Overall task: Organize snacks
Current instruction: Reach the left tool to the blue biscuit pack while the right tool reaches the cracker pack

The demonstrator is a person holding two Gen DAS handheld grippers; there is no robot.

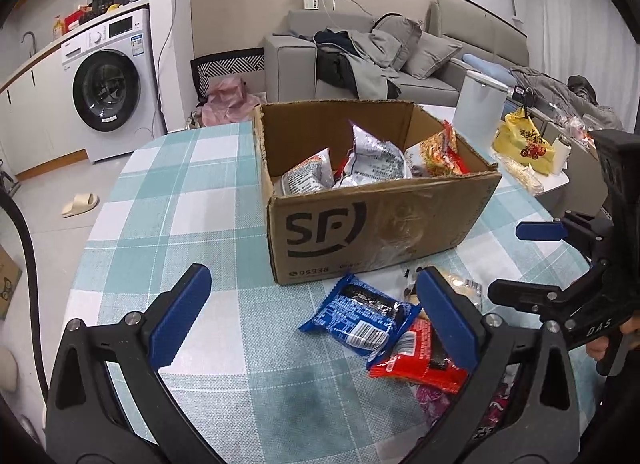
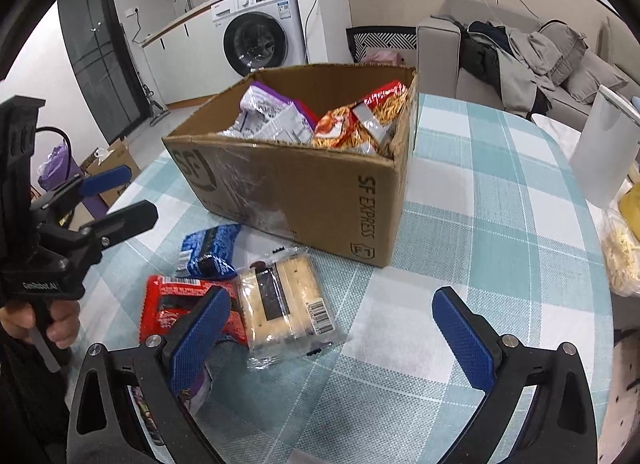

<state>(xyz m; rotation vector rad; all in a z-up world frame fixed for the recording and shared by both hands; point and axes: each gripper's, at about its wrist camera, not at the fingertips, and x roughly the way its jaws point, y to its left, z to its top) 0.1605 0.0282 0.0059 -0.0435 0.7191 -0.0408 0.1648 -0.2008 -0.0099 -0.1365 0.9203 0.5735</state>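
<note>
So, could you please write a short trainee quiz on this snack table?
1. True or false: the box already holds snacks.
2. Which packet lies nearest the right gripper: A blue packet, B cracker packet, C yellow bag?
3. Fill in: both the right gripper and the left gripper are ___.

Key: 1 true; 2 B; 3 open.
</note>
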